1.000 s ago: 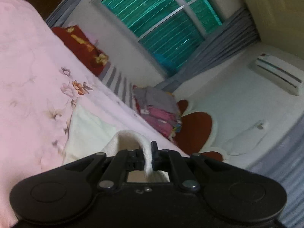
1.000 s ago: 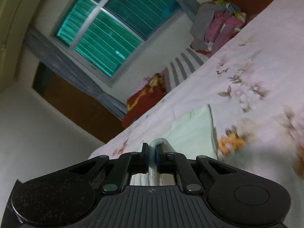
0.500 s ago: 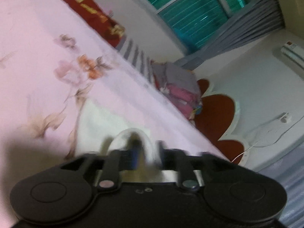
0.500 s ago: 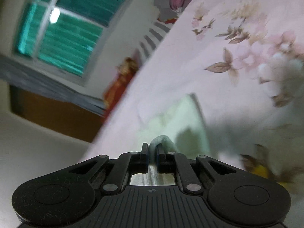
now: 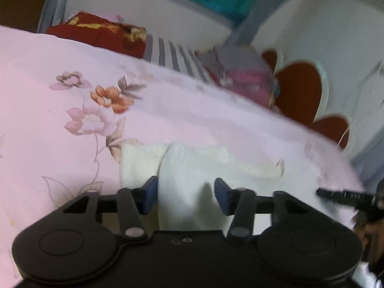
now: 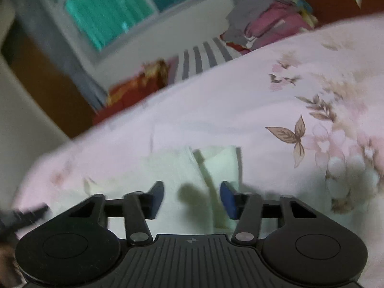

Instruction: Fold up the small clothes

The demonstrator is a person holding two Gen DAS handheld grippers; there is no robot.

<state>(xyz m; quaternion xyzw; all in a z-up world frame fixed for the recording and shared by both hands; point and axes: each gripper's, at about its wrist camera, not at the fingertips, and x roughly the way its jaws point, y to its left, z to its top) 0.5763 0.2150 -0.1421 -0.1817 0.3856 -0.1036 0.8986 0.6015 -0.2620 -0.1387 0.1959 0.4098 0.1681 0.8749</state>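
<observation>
— Letting go on both sides: left hand-held gripper (image 5: 186,195) and right hand-held gripper (image 6: 192,199) now spread wide, no longer pinched on the small cream-white terry cloth garment (image 5: 192,165) as half a second ago.

— Meaning for the fold?

— Probably one fold just laid down; garment dropped flat onto the pink floral bed sheet (image 5: 60,144), directly ahead of both sets of fingers, between them in each view.

— Texture, shape?

— Soft, nubby, thick; a rounded doubled ridge up the middle, rough rectangle overall. Limp, likely to hold its crease. Blurred, so edges uncertain. Heap of grey and pink clothes (image 5: 242,76) well apart, by the wall.
</observation>
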